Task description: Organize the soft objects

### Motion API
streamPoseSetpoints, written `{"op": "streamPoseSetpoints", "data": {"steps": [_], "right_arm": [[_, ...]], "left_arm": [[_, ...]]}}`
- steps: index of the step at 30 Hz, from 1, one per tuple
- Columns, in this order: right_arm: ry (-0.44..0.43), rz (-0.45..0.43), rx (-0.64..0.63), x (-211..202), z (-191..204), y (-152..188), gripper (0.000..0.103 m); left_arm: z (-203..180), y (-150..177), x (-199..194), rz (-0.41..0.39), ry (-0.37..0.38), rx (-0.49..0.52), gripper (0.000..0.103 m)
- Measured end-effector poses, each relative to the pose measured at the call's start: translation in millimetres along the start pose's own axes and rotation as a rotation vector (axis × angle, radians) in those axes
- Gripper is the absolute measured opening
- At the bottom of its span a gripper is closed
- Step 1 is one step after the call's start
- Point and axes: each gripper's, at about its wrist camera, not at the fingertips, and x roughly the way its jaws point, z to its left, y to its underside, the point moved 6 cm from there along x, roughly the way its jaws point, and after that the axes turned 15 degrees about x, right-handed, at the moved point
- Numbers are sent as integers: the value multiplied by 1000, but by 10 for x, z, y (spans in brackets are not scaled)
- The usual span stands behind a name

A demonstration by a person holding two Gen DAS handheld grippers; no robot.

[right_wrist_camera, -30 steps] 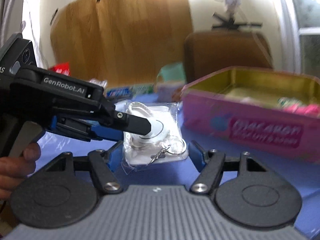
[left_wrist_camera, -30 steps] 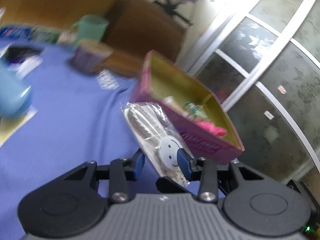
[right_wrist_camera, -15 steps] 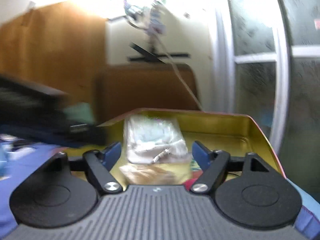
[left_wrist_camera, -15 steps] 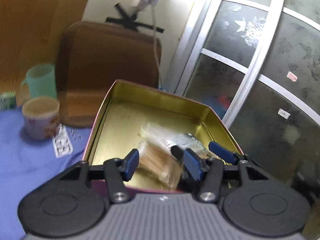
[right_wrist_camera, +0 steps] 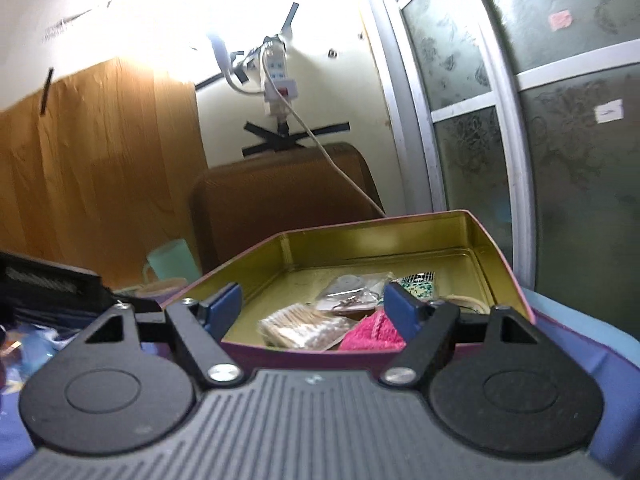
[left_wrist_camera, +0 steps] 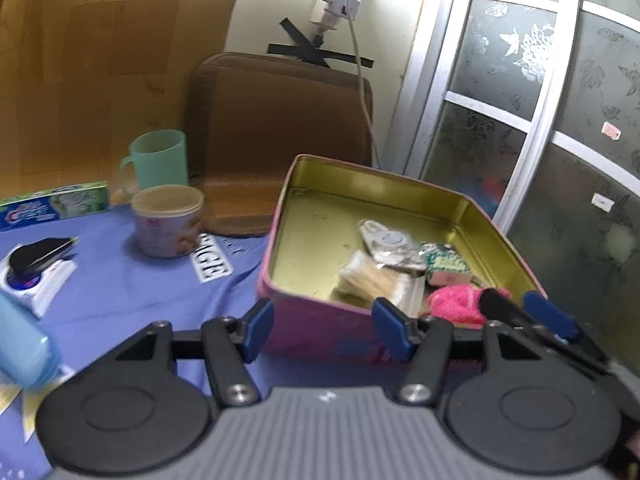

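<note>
A pink tin box (left_wrist_camera: 320,338) with a gold inside (right_wrist_camera: 352,252) stands on the blue cloth. In it lie a clear packet with a white keychain (left_wrist_camera: 390,242) (right_wrist_camera: 352,292), a bag of cotton swabs (left_wrist_camera: 374,280) (right_wrist_camera: 304,328), a pink knitted piece (left_wrist_camera: 456,304) (right_wrist_camera: 374,334) and a green patterned item (left_wrist_camera: 444,266) (right_wrist_camera: 418,282). My left gripper (left_wrist_camera: 322,326) is open and empty in front of the box's near wall. My right gripper (right_wrist_camera: 314,312) is open and empty at the box's near rim; its tips show at the right in the left wrist view (left_wrist_camera: 520,316).
On the blue cloth (left_wrist_camera: 120,280) stand a paper cup (left_wrist_camera: 166,226), a green mug (left_wrist_camera: 158,164), a toothpaste box (left_wrist_camera: 52,204), a black-and-white packet (left_wrist_camera: 36,268) and a light blue bottle (left_wrist_camera: 20,350). A brown chair back (left_wrist_camera: 280,132) and a glass door (left_wrist_camera: 540,120) stand behind.
The keychain packet was in my left gripper over the table, was carried over the box and now lies in it. Both grippers have pulled back from the box.
</note>
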Motion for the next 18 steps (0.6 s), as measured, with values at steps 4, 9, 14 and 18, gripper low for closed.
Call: {"op": "streamPoseSetpoints", "data": {"steps": [4, 9, 14, 18], "right_arm": [[-21, 3, 53, -175, 53, 48, 80], [-28, 44, 97, -222, 98, 113, 80], [-50, 58, 126, -258, 142, 95, 80], [-60, 54, 136, -314, 191, 97, 80]], "left_arm": [[37, 121, -117, 18, -43, 20, 59], [97, 225, -272, 23, -97, 24, 80], [108, 251, -395, 13, -146, 63, 84], [101, 284, -441, 17, -181, 88, 93]]}}
